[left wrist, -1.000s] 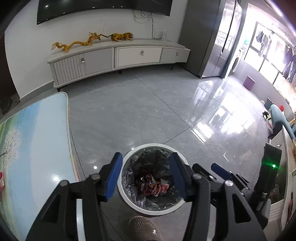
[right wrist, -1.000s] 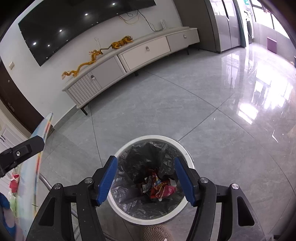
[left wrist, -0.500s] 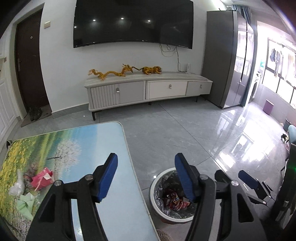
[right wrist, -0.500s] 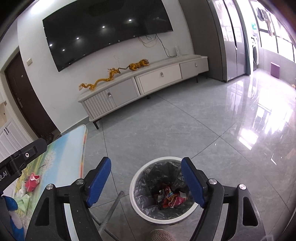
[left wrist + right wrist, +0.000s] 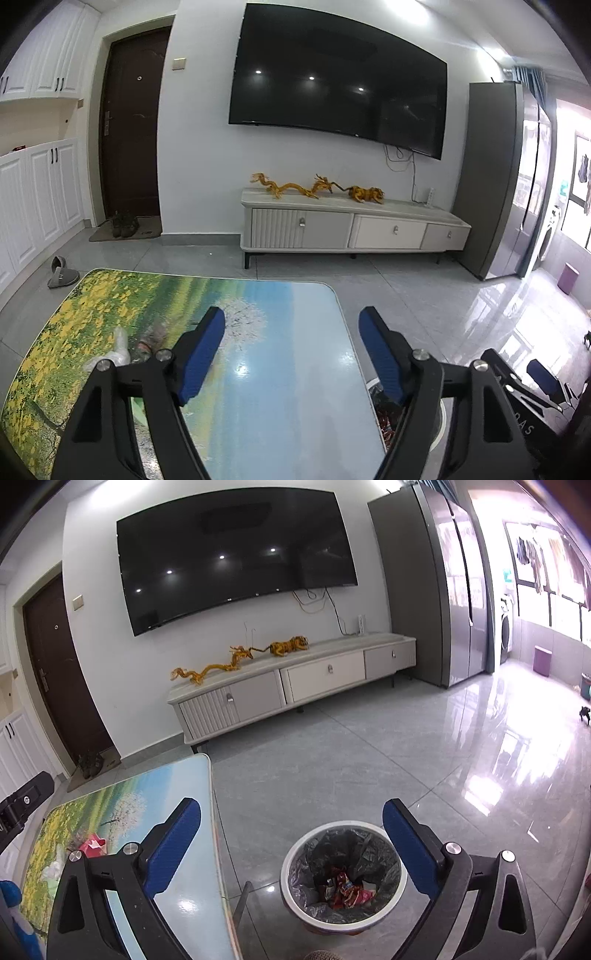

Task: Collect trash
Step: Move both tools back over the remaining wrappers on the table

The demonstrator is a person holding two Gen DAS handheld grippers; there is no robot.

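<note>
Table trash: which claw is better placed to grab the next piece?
Left. The left claw is open over the table, with the white wrapper just beside it. The right claw is open too, but sits over the trash bin.

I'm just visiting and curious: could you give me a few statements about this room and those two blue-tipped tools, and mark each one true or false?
1. The trash bin stands on the floor beside the table. True.
2. The bin is empty. False: crumpled wrappers lie in its black liner.
3. The right tool grips a wrapper. False: its jaws, which have just been opening, hold nothing.
4. Some trash lies on the table. True.
5. The left tool is clamped shut. False: its jaws have just been opening, with nothing between them.
</note>
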